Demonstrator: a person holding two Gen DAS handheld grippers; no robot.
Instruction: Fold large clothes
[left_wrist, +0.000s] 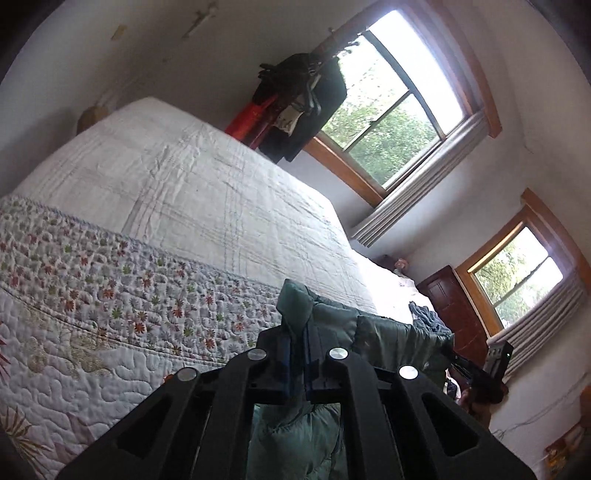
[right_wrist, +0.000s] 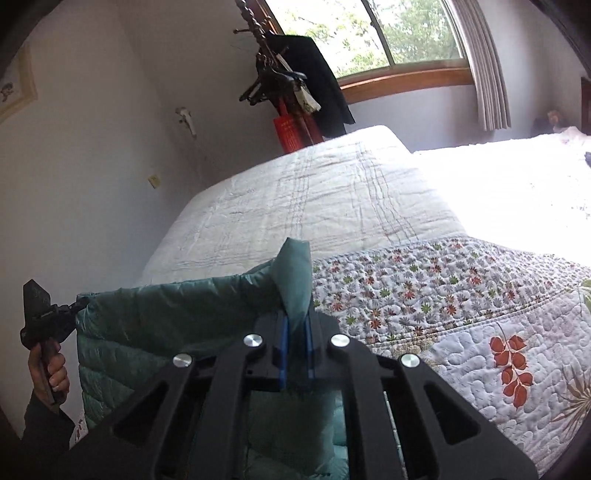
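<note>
- Bed: fills the centre and left of the left wrist view and the centre and right of the right wrist view; covered by a white quilt with a flower-printed band across the lower part.
- Windows: wood-framed, in the upper right of the left wrist view, with grey curtains at their sides and green foliage outside.
- Teal quilted jacket: held up in front of the bed, its top edge stretched between the two grippers, its body hanging down out of the bottom of both frames.
- Dark clothes on hangers: hang beside the window, top centre, with a red item below them.
- Right gripper: bottom centre of its own view, clenched on a pinched peak of the jacket's edge.
- Left gripper: bottom centre of its own view, likewise clamped on a fold of teal fabric; seen at lower left of the right wrist view, held by a hand.
</note>
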